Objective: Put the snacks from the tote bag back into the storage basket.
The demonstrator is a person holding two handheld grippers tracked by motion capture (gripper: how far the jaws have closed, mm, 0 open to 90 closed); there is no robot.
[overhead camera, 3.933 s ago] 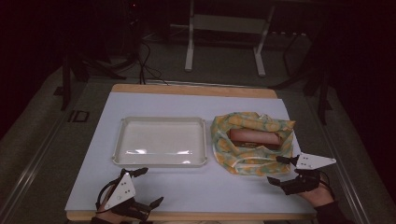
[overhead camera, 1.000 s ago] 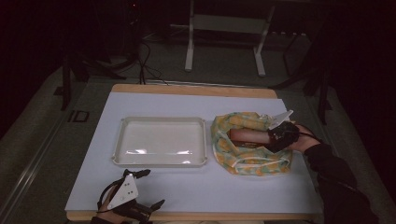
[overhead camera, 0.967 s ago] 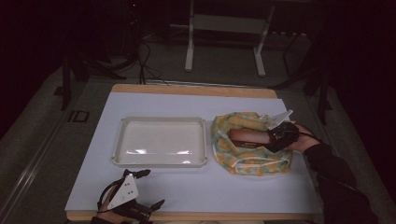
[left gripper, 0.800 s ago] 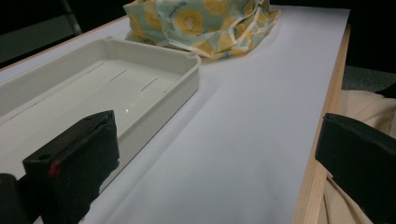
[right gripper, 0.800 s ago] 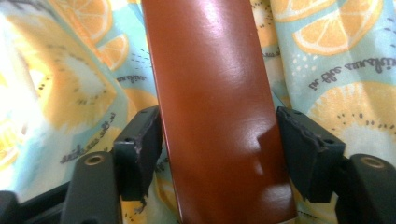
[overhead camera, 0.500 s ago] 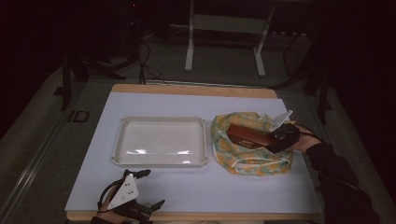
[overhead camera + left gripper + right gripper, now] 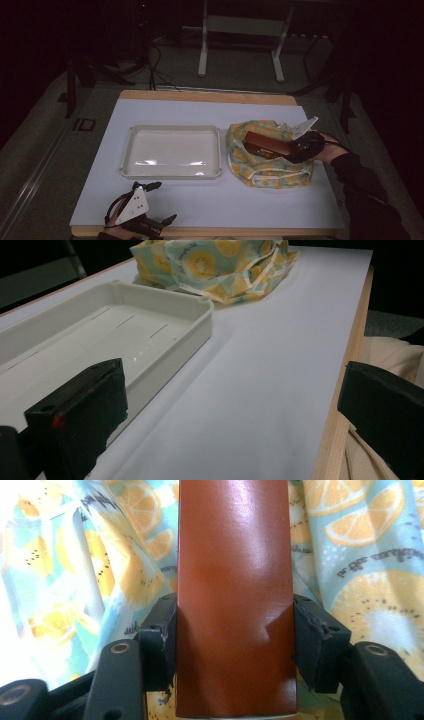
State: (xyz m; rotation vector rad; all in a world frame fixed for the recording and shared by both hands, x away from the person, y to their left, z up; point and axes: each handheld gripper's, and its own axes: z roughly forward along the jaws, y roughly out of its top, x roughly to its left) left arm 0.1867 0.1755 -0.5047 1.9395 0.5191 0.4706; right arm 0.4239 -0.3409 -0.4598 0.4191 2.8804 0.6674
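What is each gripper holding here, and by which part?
The right gripper clamps the brown box by its two long sides near the end closest to the hand, over the fruit-print bag. The left gripper is open, holding nothing.

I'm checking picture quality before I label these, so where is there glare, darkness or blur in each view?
High view: dim, room behind the table nearly black, a glare streak on the tray floor. Left gripper view: evenly lit, its near jaws soft, the fruit-print bag sharp. Right gripper view: bright sheen on the brown box, cloth washed out at left.
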